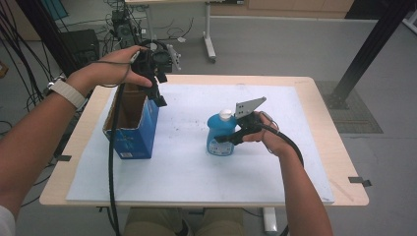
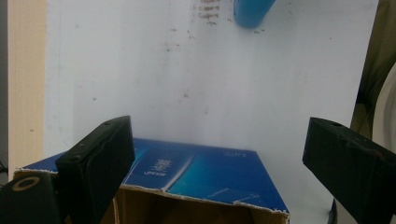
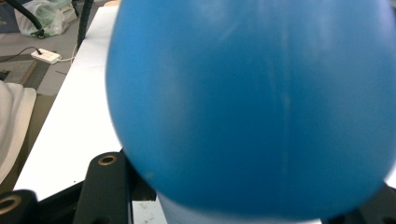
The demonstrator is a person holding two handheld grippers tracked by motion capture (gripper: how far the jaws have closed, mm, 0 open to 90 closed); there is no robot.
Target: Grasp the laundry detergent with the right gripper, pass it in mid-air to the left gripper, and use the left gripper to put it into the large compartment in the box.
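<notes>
Both hands hover: left (image 1: 105,69) raised, right (image 1: 268,135) low.

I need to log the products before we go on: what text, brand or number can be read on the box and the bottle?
Blue carton: white print on its side, also in the left gripper view; too blurred to read.
Blue bottle: label too small to read.
No legible text elsewhere.

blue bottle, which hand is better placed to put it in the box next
Right: its tool already grips the blue bottle. The left tool hangs open above the open box, holding nothing.
</notes>
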